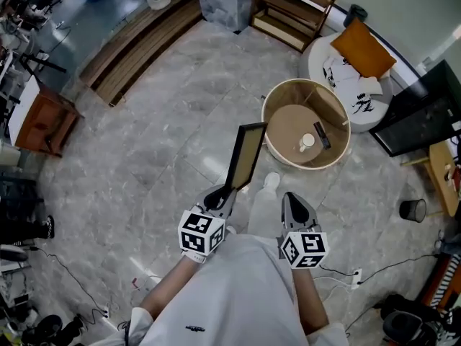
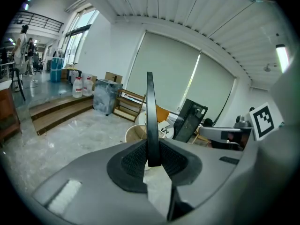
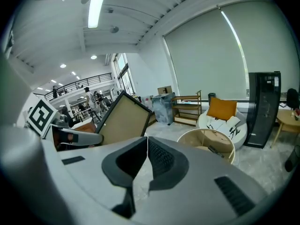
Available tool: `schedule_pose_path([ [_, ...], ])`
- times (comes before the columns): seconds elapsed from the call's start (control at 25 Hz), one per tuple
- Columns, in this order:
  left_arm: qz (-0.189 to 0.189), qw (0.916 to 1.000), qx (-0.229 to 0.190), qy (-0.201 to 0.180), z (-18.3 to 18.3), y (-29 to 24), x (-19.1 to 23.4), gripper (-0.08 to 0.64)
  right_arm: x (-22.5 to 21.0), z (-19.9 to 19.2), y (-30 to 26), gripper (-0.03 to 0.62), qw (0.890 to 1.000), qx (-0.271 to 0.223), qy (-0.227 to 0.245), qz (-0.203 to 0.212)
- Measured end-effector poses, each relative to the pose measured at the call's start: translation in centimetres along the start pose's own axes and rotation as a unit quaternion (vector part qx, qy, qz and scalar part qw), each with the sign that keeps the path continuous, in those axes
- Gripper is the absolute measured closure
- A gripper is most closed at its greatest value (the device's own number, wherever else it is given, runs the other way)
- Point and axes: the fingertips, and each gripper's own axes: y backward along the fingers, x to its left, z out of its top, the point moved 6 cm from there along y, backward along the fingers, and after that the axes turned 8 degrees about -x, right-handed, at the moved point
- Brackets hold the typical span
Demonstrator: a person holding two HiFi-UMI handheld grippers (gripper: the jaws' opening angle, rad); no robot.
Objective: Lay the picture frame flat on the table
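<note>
The left gripper pinches the frame by its lower edge, upright in mid-air, the table at its 1 o'clock, while the right gripper is closed and empty; stiff, light and likely fragile, the frame suits an edge grip.

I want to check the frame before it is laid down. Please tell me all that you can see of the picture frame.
The frame is a thin rectangle with a narrow dark border around a plain beige panel; whether that is its front or back cannot be told. It looks stiff and light. It stands on edge in the air, tilted, with its lower end clamped between the pads of the left gripper. Nothing else touches it. It is beside the round table, not on it.
</note>
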Motion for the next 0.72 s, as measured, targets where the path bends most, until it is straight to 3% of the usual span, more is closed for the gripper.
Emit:
schedule_pose_path([
  [0.4, 0.012, 0.9993, 0.033, -0.015, 7.7, -16.7, -1.6, 0.492, -14.0, 5.9, -10.8, 0.586, 0.999, 0.014, -0.051, 0.010],
  [0.72, 0.014, 0.9979, 0.053, -0.035, 12.9, -27.4, -3.7, 0.492, -23.5, 12.0, -17.7, 0.586, 0.997, -0.022, -0.074, 0.007],
])
